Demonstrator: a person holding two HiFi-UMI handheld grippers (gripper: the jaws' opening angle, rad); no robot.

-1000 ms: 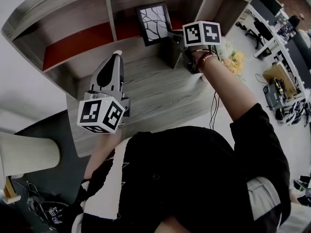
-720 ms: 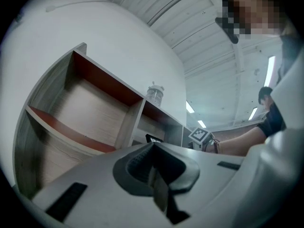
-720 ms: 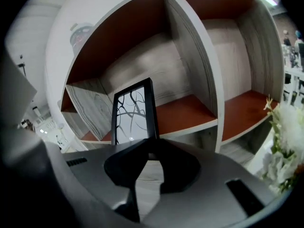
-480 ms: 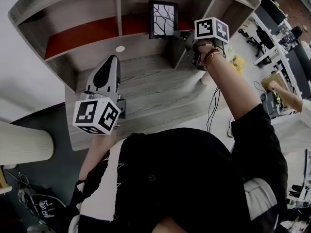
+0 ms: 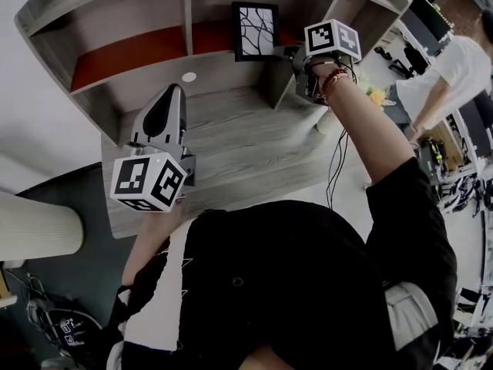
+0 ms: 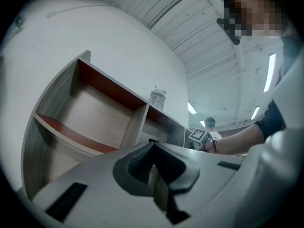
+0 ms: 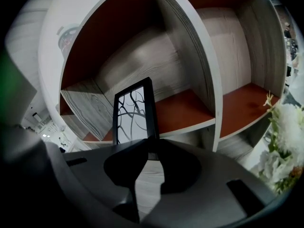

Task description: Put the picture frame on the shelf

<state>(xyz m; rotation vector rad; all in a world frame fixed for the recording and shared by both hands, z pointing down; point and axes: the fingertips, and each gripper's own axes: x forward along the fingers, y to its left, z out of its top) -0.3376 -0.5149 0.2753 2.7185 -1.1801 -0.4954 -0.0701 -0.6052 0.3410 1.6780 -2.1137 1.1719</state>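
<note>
Room: an office, with a grey wood-grain desk [image 5: 254,153] against a white wall and more desks and screens far off at the right.
Lamp: a cream shade [image 5: 35,233] at the far left, below the desk's edge.
Left gripper [image 5: 174,89]: held over the left part of the desk, apart from everything on it. In the left gripper view its jaws [image 6: 151,145] meet at the tips with nothing between them.
Disc: a small white round disc [image 5: 189,77] lies on the wood just beyond the left gripper's tips.
Shelf [image 5: 187,14]: grey wood with orange-red boards, standing at the back of the desk and split by upright dividers. A glass jar [image 6: 156,99] stands on top of it.
Picture frame [image 5: 256,31]: black, with a white picture of dark branches, upright at the front of the middle compartment. Whether its foot rests on the board I cannot tell.
Right gripper [image 5: 286,52]: just right of the frame, its jaws [image 7: 151,153] closed on the frame's [image 7: 134,110] lower right corner.
Flowers [image 5: 375,95]: pale blooms beside the shelf's right end.
Person: someone in a white shirt [image 5: 454,72] bends over at the far right.
</note>
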